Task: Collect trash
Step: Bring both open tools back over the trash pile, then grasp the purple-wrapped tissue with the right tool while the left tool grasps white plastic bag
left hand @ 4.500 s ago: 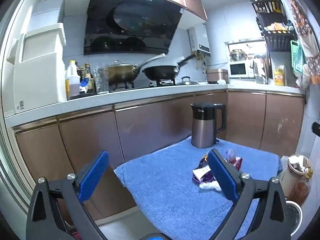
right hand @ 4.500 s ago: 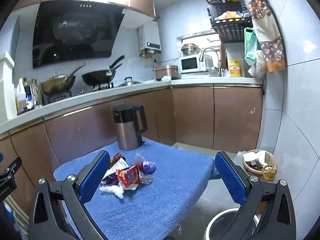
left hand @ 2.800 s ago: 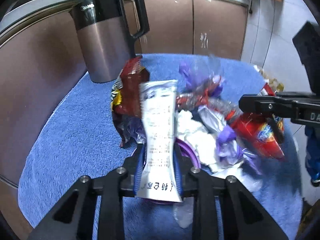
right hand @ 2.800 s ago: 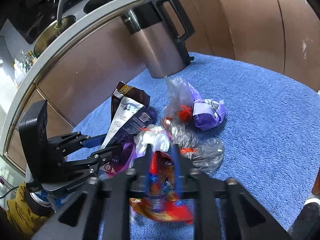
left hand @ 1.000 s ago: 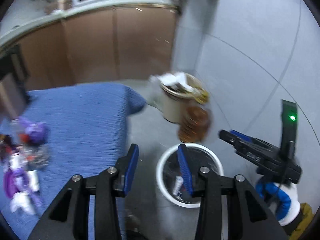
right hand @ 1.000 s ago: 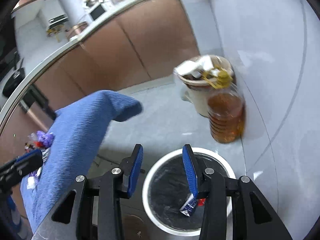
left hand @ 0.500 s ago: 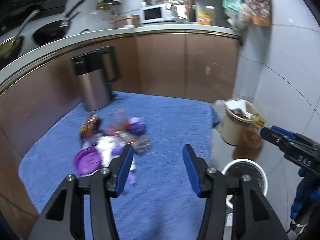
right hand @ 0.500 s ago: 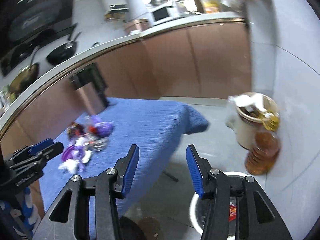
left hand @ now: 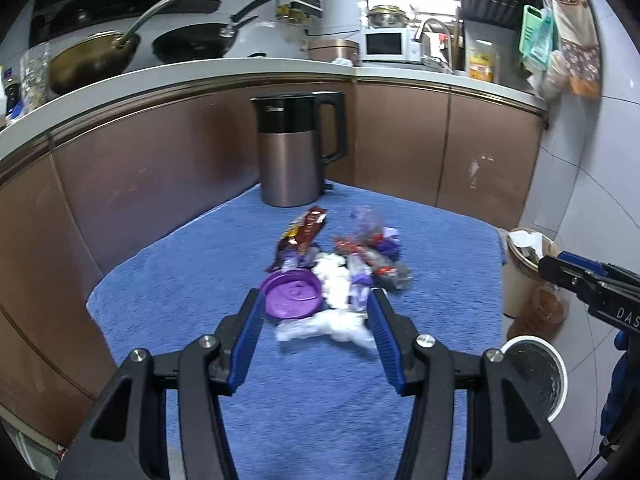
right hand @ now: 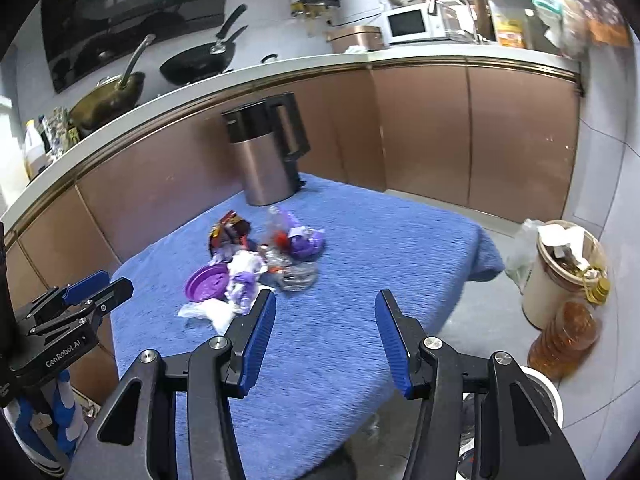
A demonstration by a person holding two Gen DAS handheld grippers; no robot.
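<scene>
A trash pile (left hand: 344, 272) lies mid-table on the blue towel (left hand: 192, 268): a purple lid (left hand: 292, 294), white tissue (left hand: 334, 280), a brown wrapper (left hand: 306, 230) and crumpled clear and purple wrappers (left hand: 372, 248). My left gripper (left hand: 316, 308) hovers in front of the pile, open and holding nothing. My right gripper (right hand: 326, 304) is also open with nothing in it, off to the pile's (right hand: 272, 256) right over the towel (right hand: 380, 240). The white-rimmed bin (left hand: 562, 372) stands on the floor at the right, partly hidden behind my fingers in the right wrist view.
A steel kettle (left hand: 296, 152) stands at the table's back edge. Brown cabinets and a counter with pans run behind. On the floor right of the table are a beige container (right hand: 556, 280) full of rubbish and an oil bottle (right hand: 564, 336).
Both grippers swung away from the floor bin and back toward the table. The pile is now centred ahead of the left gripper. Both pairs of jaws stand wider than a second ago.
</scene>
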